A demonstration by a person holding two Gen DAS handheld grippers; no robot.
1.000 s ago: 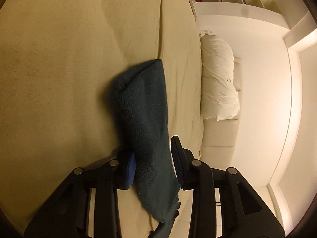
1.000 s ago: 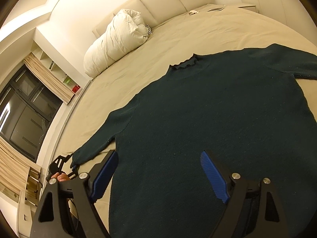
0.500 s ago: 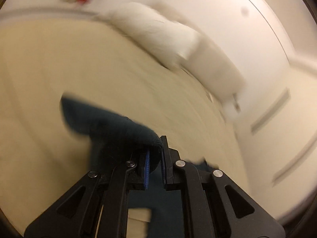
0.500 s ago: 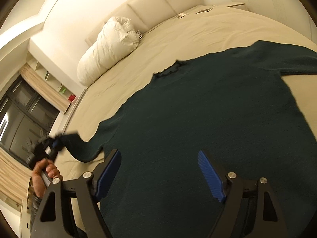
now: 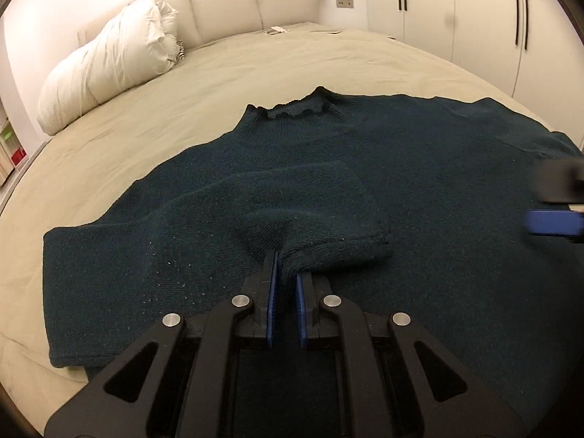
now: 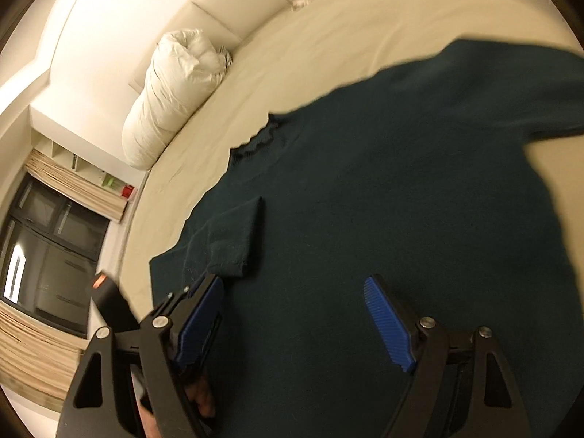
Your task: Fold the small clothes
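Observation:
A dark teal knit sweater lies face up on the beige bed sheet, collar toward the headboard. One sleeve is folded across the chest. My left gripper is shut on that sleeve's cuff, just above the body fabric. In the right wrist view the folded sleeve lies ahead on the left. My right gripper hovers open over the sweater's lower body with nothing between its fingers. One of its blue pads shows blurred at the right edge of the left wrist view.
A rolled white duvet rests against the padded headboard. White wardrobe doors stand beyond the bed. A dark window with curtains and a shelf are on the left. Small items lie at the bed's far end.
The left gripper closed on the sleeve cuff, rolled over and swung it from the bed's side onto the sweater's chest. The right gripper stayed open, dropped lower over the sweater and tilted.

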